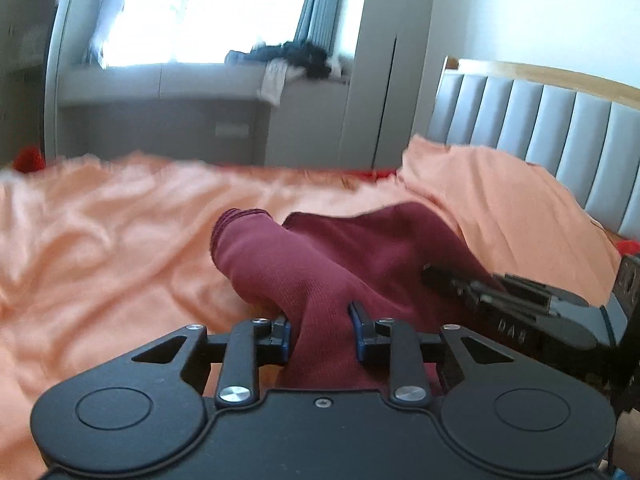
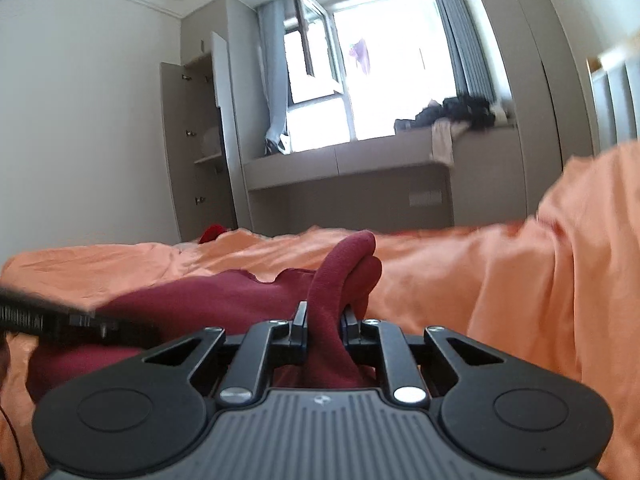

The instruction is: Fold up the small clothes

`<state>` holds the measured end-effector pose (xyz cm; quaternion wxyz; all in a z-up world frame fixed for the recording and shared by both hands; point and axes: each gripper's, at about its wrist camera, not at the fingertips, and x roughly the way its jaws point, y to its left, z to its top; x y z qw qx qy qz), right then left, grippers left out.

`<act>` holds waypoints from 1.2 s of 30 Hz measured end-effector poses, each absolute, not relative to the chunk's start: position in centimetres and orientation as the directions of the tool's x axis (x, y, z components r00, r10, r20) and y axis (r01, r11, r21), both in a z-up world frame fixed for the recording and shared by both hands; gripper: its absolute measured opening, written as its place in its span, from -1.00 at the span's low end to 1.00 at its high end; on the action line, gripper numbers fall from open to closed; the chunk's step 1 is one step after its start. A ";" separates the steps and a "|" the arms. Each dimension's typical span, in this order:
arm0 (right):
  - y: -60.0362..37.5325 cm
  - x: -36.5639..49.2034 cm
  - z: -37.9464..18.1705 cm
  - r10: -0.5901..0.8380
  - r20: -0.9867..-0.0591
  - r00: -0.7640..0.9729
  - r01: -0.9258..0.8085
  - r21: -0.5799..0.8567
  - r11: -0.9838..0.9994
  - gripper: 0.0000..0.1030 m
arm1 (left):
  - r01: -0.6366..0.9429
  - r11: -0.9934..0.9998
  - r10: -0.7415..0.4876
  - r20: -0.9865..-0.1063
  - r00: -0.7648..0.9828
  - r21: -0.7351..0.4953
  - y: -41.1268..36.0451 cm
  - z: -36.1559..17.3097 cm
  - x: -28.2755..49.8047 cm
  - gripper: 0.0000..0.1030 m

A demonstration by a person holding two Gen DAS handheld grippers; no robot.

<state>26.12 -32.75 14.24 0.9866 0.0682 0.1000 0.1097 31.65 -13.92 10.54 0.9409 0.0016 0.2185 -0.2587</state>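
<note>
Both grippers grasp a maroon garment [image 1: 360, 248] on a bed covered by an orange sheet [image 1: 100, 232]. The left gripper [image 1: 322, 334] has its fingers partly closed, a bunched sleeve-like fold of the maroon fabric pinched between its blue-edged pads [image 1: 356, 320]; the fold's ribbed cuff [image 1: 236, 220] points away over the sheet. The right gripper [image 2: 324, 322] stands narrower, its fingers drawn in tight on another fold of the same garment [image 2: 192, 300], which rises in a rounded hump just beyond the fingertips. The rest of the cloth lies spread on the sheet between the two tools, each of which shows at the edge of the other's view: the right one [image 1: 520, 308] to the right in the left wrist view, touching the garment, the left one [image 2: 60, 318] blurred at the left in the right wrist view. An orange pillow [image 1: 500, 200] rests against a grey padded headboard [image 1: 540, 128] just beside the garment. Beyond the bed, well apart, a bright window [image 2: 360, 80] stands above a grey ledge [image 2: 380, 156] carrying dark clothes [image 2: 460, 110].
</note>
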 end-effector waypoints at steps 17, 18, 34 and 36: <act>-26.7 36.7 14.1 0.276 -0.274 0.921 -0.247 0.134 0.960 -0.69 | 0.412 0.879 -0.476 -0.443 0.760 -0.238 -5.5 7.3 39.3 -0.34; -26.5 36.9 13.7 0.267 -0.293 0.918 -0.239 0.126 0.963 -0.68 | 0.414 0.881 -0.472 -0.443 0.762 -0.228 -5.7 7.2 39.3 -0.32; -27.9 36.4 13.0 0.230 -0.340 0.912 -0.184 0.162 0.969 0.41 | 0.303 0.933 -0.359 -0.449 0.818 -0.194 -5.9 7.8 37.8 0.57; -28.2 36.1 12.8 0.233 -0.343 0.910 -0.181 0.177 0.967 0.59 | 0.289 0.934 -0.355 -0.450 0.819 -0.211 -5.6 7.7 37.5 0.79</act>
